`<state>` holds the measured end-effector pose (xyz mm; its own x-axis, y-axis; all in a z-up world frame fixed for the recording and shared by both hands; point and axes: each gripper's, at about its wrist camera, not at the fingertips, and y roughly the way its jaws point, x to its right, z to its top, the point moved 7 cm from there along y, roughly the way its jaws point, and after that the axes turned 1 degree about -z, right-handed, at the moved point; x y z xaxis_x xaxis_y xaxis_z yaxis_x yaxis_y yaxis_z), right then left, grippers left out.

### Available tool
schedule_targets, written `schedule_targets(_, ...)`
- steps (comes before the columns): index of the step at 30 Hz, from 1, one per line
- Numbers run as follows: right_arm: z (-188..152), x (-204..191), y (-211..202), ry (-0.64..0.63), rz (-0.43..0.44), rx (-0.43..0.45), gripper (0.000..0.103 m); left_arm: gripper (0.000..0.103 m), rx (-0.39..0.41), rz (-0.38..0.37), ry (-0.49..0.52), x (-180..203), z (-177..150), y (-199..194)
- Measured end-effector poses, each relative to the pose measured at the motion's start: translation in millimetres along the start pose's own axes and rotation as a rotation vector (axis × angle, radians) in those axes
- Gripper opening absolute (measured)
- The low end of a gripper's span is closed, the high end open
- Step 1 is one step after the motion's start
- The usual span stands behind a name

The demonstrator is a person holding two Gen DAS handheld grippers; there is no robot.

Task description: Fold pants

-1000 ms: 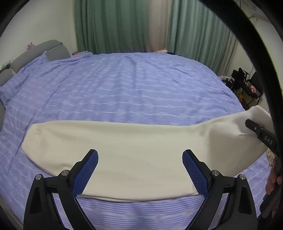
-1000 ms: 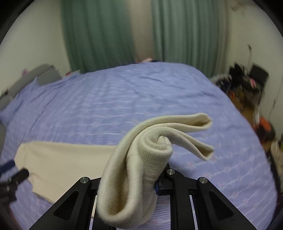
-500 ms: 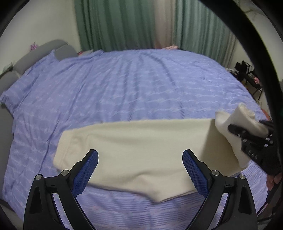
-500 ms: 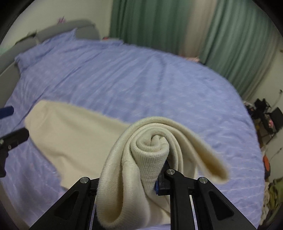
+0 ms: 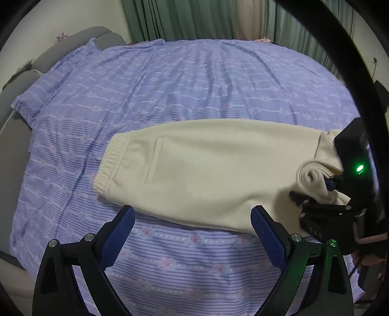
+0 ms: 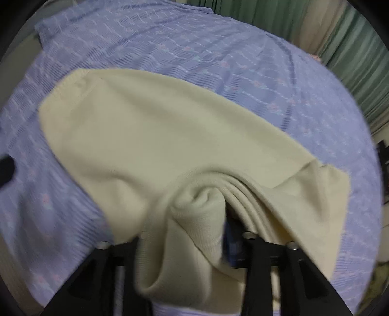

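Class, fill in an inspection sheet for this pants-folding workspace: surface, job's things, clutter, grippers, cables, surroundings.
Surface: bed with a purple striped sheet, a few creases.
Job's things: cream pants lying flat, waistband toward the left; leg end bunched and lifted.
Clutter: nothing seen on the sheet.
Grippers: left gripper open, empty, hovering at the pants' near edge; right gripper shut on the leg end.
Cables: a thick black cable arcs across the left wrist view.
Surroundings: green curtains, grey headboard, dark items beside the bed, blurred.

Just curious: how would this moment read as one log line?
step: folding cuffs toward waistband | right gripper: shut on pants | left gripper: open, empty | surface: bed
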<state>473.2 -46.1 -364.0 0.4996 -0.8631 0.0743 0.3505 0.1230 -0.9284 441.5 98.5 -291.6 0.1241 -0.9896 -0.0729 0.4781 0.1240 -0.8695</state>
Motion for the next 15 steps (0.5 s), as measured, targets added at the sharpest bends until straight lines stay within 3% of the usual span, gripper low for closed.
schedule_targets(1,3,-6,-2,0.026,0.060,0.006,0.056,0.097,0.002,0.007,0.003,-1,0,-1)
schedule_targets(3,3,-19,-11,0.064,0.166,0.015,0.056,0.097,0.006,0.029,0.010,-6,0,-4)
schedule_targets(7,-4,-28,-38,0.079,0.196,0.076,0.056,0.097,0.044,0.054,0.026,-13,5,-19)
schedule_targets(11,-30,7,-83,0.169,0.153,0.175,0.056,0.097,0.127,-0.005,0.155,12,13,-37)
schedule_targets(15,-60,72,-110,0.325,0.061,0.215,0.056,0.097,0.216,-0.132,0.317,76,19,-49)
